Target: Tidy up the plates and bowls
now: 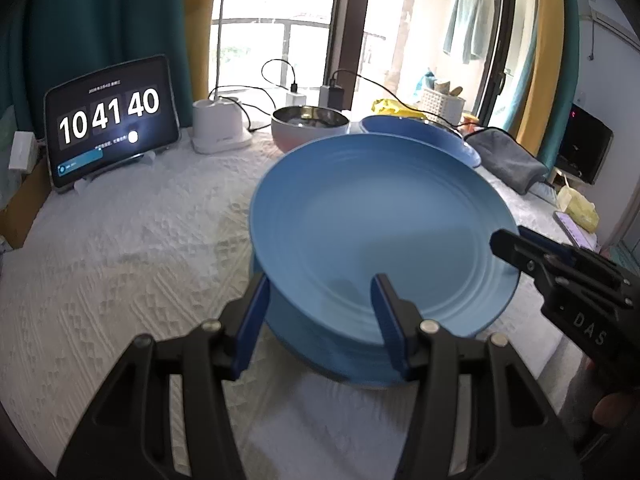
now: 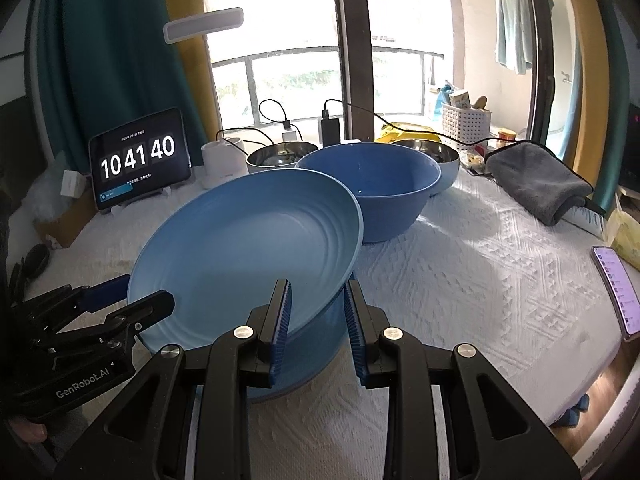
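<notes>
A light blue ridged plate (image 1: 380, 224) (image 2: 248, 256) is tilted above a stack of blue plates (image 1: 344, 364) (image 2: 316, 340) on the white cloth. My left gripper (image 1: 320, 288) straddles the plate's near rim, one finger under and one over it, the jaws wide apart. My right gripper (image 2: 318, 292) straddles the opposite rim the same way; it shows in the left wrist view (image 1: 516, 248). Whether either presses the rim is unclear. A blue bowl (image 2: 380, 192) (image 1: 420, 128) stands behind the plate. A steel bowl (image 1: 310, 124) (image 2: 280, 156) stands further back, and a second steel bowl (image 2: 436, 156) behind the blue bowl.
A tablet clock (image 1: 108, 120) and a white lamp base (image 1: 220, 128) stand at the back left. A grey folded towel (image 2: 540, 184) lies at the right. A phone (image 2: 616, 292) lies near the right edge. Cables and chargers (image 2: 320, 128) run along the windowsill.
</notes>
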A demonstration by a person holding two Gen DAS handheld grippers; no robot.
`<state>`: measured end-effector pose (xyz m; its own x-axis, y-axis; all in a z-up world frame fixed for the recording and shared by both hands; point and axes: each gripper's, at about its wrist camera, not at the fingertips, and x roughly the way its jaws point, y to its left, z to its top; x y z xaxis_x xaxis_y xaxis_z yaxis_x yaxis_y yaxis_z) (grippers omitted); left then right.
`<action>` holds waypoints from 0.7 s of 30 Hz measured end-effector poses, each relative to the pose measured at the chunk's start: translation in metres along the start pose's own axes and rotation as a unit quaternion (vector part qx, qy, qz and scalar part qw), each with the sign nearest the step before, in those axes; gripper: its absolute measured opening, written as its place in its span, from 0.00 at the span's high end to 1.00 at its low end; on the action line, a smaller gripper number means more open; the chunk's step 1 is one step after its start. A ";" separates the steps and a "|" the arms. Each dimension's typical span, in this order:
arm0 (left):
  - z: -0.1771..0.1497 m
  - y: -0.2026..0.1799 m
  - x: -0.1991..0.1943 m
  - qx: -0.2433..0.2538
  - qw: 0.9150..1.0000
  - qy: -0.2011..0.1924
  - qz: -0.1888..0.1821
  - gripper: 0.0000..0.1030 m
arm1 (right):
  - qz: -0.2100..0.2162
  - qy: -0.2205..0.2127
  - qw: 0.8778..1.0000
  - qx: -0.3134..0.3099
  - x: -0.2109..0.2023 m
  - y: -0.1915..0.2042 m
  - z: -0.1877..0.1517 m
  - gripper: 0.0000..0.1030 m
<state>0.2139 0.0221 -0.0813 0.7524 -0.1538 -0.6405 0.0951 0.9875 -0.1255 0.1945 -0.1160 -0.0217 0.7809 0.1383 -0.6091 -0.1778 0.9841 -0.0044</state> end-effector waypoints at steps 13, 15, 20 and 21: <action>-0.011 0.000 -0.002 -0.004 1.000 0.016 -0.005 0.48 | 0.000 0.005 1.000 -0.001 -0.004 0.003 -0.011 0.72; -0.013 0.000 -0.003 -0.004 1.000 0.018 -0.005 0.48 | 0.002 0.010 1.000 0.001 -0.003 0.002 -0.013 0.72; -0.016 -0.001 0.000 -0.003 1.000 0.024 -0.003 0.48 | 0.004 0.015 1.000 0.002 -0.003 0.001 -0.017 0.72; -0.015 -0.001 0.001 -0.003 1.000 0.025 -0.002 0.48 | 0.004 0.016 1.000 0.002 -0.002 0.001 -0.017 0.72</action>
<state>0.2047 0.0207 -0.0937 0.7177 -0.1602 -0.6777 0.0949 0.9866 -0.1327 0.1825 -0.1177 -0.0340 0.7603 0.1436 -0.6336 -0.1819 0.9833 0.0046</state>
